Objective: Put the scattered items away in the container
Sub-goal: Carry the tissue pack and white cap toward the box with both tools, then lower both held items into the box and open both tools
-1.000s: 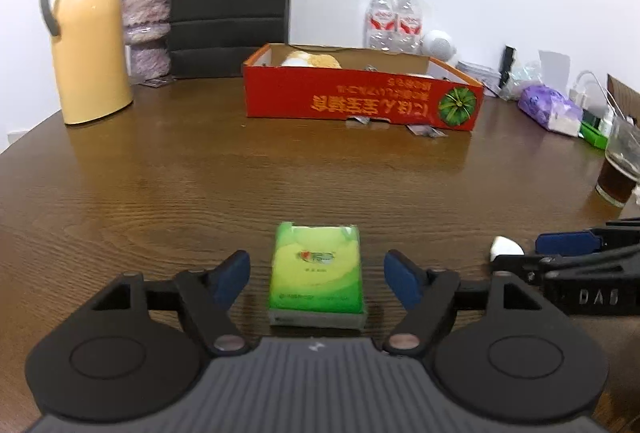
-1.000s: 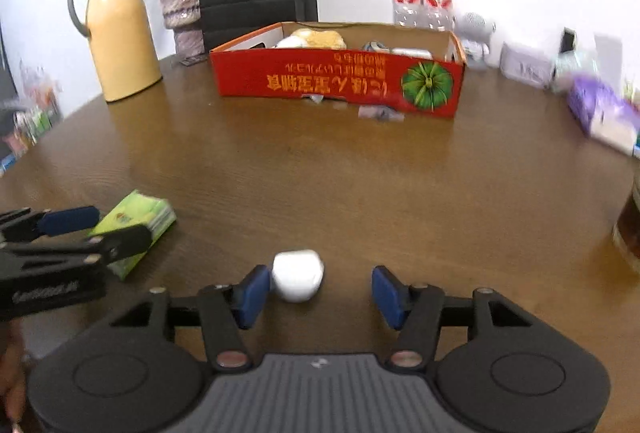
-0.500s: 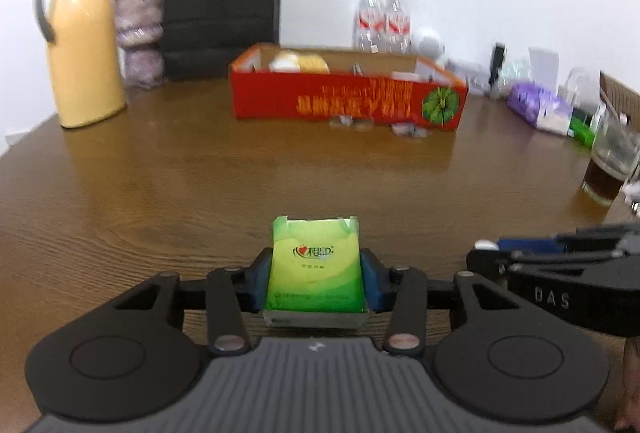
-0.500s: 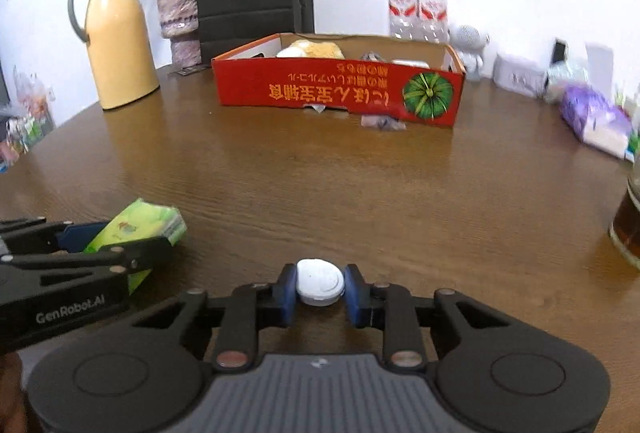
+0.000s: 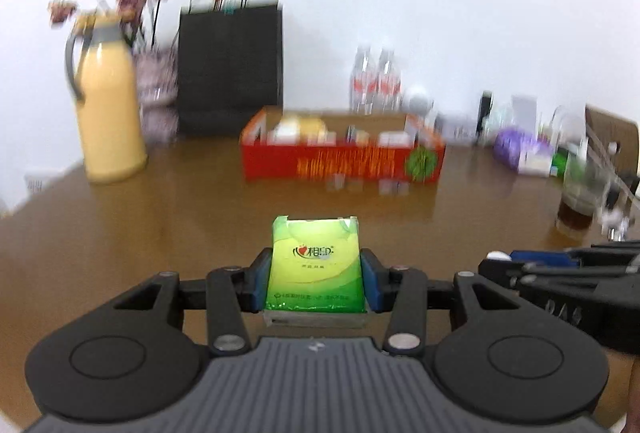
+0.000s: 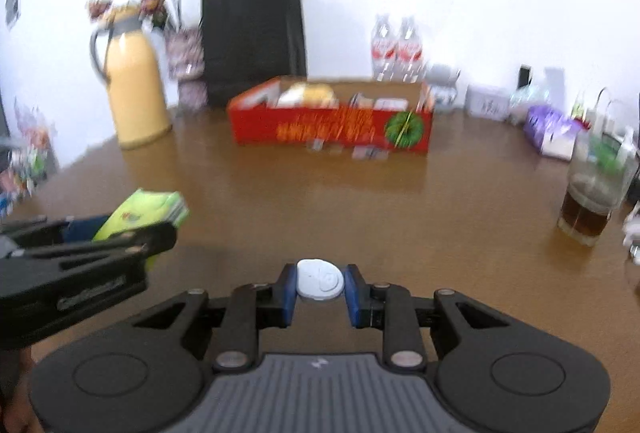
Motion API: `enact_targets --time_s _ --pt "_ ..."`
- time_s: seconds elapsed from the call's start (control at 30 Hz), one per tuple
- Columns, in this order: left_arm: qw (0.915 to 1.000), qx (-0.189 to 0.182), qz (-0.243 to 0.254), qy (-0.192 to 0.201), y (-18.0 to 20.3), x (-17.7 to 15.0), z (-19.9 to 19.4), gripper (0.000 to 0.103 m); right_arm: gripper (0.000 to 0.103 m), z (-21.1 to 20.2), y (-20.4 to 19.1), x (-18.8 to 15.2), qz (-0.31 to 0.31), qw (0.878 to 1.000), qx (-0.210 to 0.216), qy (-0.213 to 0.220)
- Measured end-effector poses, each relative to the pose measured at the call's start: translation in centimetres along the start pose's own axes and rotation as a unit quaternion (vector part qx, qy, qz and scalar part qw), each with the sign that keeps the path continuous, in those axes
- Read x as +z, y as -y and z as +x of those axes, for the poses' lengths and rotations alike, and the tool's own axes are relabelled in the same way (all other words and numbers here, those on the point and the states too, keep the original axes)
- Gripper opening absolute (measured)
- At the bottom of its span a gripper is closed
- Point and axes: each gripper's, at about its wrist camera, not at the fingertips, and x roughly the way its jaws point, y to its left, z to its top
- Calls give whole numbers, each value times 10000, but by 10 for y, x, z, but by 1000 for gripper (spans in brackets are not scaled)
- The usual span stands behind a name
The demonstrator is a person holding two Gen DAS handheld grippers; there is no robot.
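My left gripper (image 5: pixel 316 279) is shut on a green tissue pack (image 5: pixel 316 265) and holds it above the wooden table. My right gripper (image 6: pixel 320 287) is shut on a small white round case (image 6: pixel 320 279), also lifted off the table. The red cardboard box (image 5: pixel 344 161), with several items inside, stands at the far middle of the table; it also shows in the right wrist view (image 6: pixel 332 129). In the right wrist view the left gripper with the green pack (image 6: pixel 144 213) is at the left. In the left wrist view the right gripper (image 5: pixel 560 269) is at the right.
A yellow thermos jug (image 5: pixel 108 113), a flower vase and a black paper bag (image 5: pixel 230 65) stand at the back left. Small packets (image 5: pixel 368 185) lie before the box. A glass of dark drink (image 6: pixel 592 197), a purple pack (image 6: pixel 552 129) and water bottles (image 6: pixel 396 49) are at the right and back.
Both grippers closed on their items, the left on the tissue pack and the right on the white case, then lifted them off the table. The views are blurred by motion now.
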Motion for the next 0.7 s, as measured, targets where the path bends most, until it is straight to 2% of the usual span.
enact_targets --time_s 0.17,0.3,0.4,0.5,0.6,0.63,0.7 --pt "9995 -279 121 66 6 79 43 45 24 9 14 73 -278 9978 -153 580" --pt "9991 -374 223 -4 0 148 92 46 24 41 32 132 -176 9991 -25 396" --pt "9982 -354 343 -339 -3 192 147 46 24 76 49 182 50 9996 68 252" --pt "9914 -400 372 -1186 -9 217 219 46 24 128 60 229 263 9995 147 -127" --pt "9720 -732 230 -2219 -20 218 296 46 24 193 70 264 555 9934 396 -922" --pt "9624 -778 172 -2599 -26 214 325 46 24 214 73 272 657 9896 473 -1187" --pt "9517 -616 -36 -3009 -39 203 366 46 24 256 71 282 625 9830 442 -1668"
